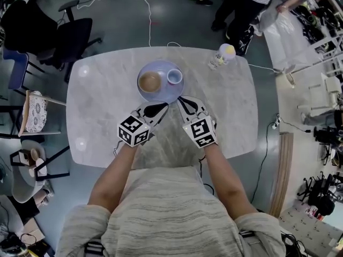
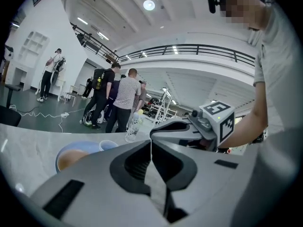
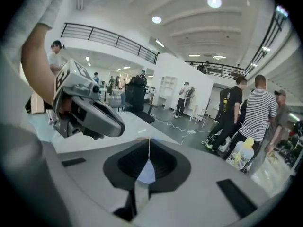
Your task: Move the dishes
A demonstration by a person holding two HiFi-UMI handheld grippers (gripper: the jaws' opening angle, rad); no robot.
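My left gripper (image 1: 159, 109) and right gripper (image 1: 186, 104) are both closed on nothing, side by side; the blue plate (image 1: 161, 96) with bowl (image 1: 149, 82) and cup (image 1: 174, 77) sits just beyond them, toward the worktop's (image 1: 107, 106) far edge, equally near both

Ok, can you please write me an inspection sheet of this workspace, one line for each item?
Surface: pale marble table.
Job's things: plate toward the table's far side; bowl and cup stand on it.
Clutter: bottle at the far right edge.
Grippers: left hand-held gripper and right hand-held gripper are both shut and empty, at the plate's near rim.
Cables: white cable on the floor beyond the table.
Surroundings: chair at the left; people standing beyond the table.
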